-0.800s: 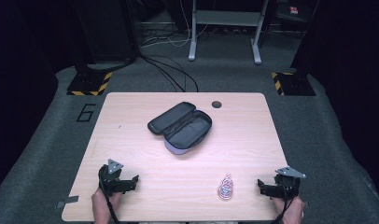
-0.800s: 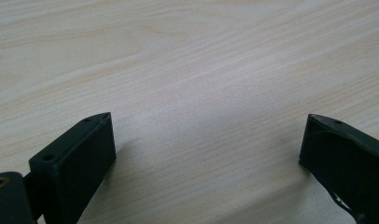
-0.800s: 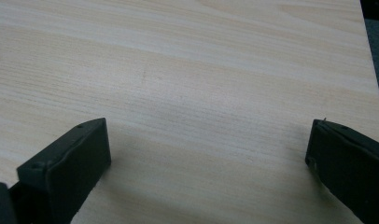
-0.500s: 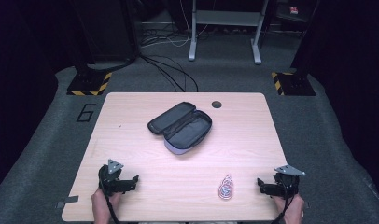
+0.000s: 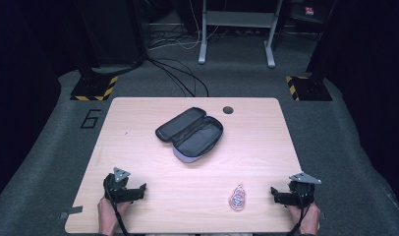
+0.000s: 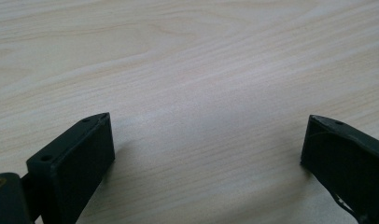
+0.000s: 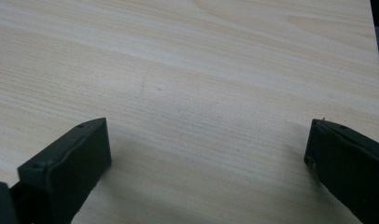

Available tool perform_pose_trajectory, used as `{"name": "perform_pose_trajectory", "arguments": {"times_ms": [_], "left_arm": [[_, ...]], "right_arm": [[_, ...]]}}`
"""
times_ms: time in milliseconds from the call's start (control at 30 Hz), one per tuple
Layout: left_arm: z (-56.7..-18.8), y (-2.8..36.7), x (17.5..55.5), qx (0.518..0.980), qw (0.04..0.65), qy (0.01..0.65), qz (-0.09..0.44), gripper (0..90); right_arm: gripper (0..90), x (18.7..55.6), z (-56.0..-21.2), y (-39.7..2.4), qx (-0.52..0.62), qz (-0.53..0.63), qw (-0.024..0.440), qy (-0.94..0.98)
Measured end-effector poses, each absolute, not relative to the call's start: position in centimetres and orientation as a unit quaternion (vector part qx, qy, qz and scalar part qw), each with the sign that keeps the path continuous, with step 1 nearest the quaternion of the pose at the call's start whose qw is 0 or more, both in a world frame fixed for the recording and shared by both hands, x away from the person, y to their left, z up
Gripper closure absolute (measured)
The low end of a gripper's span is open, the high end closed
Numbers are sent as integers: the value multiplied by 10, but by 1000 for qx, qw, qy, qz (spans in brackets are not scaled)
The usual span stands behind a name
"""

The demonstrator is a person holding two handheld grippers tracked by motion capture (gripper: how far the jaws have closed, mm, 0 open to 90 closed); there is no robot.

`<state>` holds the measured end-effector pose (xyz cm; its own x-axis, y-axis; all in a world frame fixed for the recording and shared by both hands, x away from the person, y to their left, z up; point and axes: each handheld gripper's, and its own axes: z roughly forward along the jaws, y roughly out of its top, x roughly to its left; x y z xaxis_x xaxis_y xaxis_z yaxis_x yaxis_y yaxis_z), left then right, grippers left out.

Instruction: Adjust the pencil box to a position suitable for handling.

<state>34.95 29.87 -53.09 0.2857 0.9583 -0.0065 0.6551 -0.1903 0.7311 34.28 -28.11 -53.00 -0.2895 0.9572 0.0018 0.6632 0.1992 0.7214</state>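
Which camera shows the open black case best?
The high view: the case lies open in the middle of the table, lid and inside both plain to see. The left and right gripper views look down at bare wood between each claw's open jaws, with no case there.

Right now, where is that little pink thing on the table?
In the high view, the pink packet lies near the table's front edge, just left of the right tool, apart from the open pouch.

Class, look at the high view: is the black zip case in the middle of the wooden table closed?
No, the black zip case lies open on the light wooden table, its lid folded back and its dark inside showing.
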Motion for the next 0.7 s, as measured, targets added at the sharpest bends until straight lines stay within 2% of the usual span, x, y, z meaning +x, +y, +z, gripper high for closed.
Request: {"name": "perform_pose_trajectory", "arguments": {"times_ms": [300, 700], "left_arm": [[-520, 295, 363, 721, 337, 563, 222, 25], [-494, 267, 384, 736, 358, 531, 219, 49]], "right_arm": [[1, 343, -530, -282, 550, 314, 235, 737], [4, 343, -530, -281, 552, 315, 235, 735]]}}
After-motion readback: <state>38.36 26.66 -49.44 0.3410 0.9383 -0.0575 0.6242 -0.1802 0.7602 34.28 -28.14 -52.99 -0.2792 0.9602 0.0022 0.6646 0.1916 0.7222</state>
